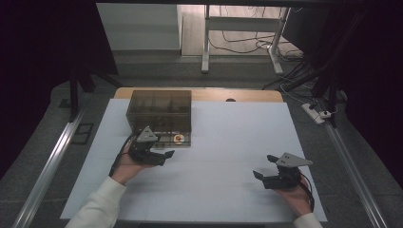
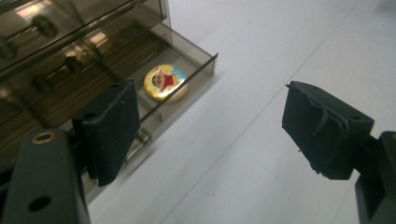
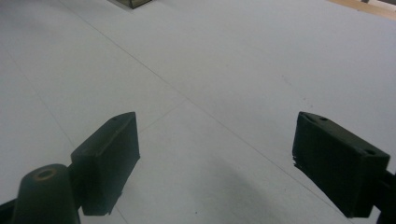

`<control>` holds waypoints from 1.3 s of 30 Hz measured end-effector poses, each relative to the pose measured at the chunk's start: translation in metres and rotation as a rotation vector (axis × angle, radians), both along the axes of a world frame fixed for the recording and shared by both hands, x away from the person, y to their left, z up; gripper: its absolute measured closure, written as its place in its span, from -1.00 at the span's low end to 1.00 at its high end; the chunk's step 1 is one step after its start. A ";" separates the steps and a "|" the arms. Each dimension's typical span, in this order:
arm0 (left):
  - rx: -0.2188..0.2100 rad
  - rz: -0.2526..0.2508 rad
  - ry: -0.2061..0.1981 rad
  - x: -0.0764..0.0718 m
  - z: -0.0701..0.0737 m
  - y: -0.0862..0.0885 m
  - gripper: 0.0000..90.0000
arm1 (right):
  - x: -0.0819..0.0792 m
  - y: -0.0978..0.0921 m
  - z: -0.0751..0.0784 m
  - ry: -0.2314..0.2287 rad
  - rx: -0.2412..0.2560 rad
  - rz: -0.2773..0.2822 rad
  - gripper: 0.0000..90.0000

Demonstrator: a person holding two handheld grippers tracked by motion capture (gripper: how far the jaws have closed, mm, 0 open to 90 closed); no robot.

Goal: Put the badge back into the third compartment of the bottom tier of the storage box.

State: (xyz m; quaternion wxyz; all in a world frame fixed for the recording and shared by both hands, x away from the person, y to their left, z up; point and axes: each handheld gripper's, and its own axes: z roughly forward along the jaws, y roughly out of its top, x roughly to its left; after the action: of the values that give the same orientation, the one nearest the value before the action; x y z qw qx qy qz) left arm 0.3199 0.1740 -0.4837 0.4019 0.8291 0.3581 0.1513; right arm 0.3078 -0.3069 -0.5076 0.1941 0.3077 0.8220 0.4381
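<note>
High view: a smoky see-through drawer box (image 1: 160, 111) is standing at the far left of a white table (image 1: 228, 142). Its lowest drawer (image 1: 177, 140) is sticking out toward the person, and a small round badge (image 1: 178, 138) is lying inside it. The left gripper (image 1: 161, 156), held in the left hand (image 1: 127, 164), is hovering just in front of this open drawer, jaws spread and holding nothing. The right gripper (image 1: 264, 167), held in the right hand (image 1: 294, 195), is sitting well apart at the near right of the table, jaws likewise spread and empty. Cables and a power strip (image 1: 317, 113) are lying on the floor beyond the table.

Left gripper view: the left gripper (image 2: 210, 135) is showing its two black jaws wide apart with bare table between them. The near jaw is overlapping the front edge of the drawer (image 2: 187, 81); whether it is touching that edge cannot be told. The badge (image 2: 164, 82), yellow-rimmed with a cartoon figure, is lying flat on the drawer floor near its front right corner. Closed drawers with dark knobs are stacked above.

Right gripper view: the right gripper (image 3: 215, 161) is pointing across the bare table (image 3: 233, 70), jaws wide apart and gripping nothing. A corner of the drawer box (image 3: 133, 3) is peeking in at the top edge.
</note>
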 end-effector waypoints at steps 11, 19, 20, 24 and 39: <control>-0.003 0.039 -0.013 -0.031 -0.010 0.028 -0.58 | -0.001 -0.002 -0.001 0.006 -0.001 -0.006 -0.68; 0.006 0.074 0.006 -0.043 -0.023 0.042 -0.58 | -0.004 -0.004 0.000 0.002 0.003 -0.005 -0.68; 0.008 0.074 0.007 -0.045 -0.024 0.043 -0.58 | -0.004 -0.004 0.000 0.002 0.008 -0.005 -0.68; 0.005 0.082 0.007 -0.049 -0.026 0.047 -0.59 | -0.004 -0.004 -0.001 0.002 0.007 -0.003 -0.68; 0.001 0.084 0.020 -0.046 -0.028 0.048 -0.59 | -0.006 -0.003 0.000 -0.008 -0.002 0.008 -0.68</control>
State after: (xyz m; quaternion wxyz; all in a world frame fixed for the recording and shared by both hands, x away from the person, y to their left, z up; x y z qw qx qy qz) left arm 0.2737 0.2224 -0.5118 0.3912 0.8149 0.3968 0.1597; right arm 0.3017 -0.3102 -0.5077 0.1958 0.3027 0.8229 0.4392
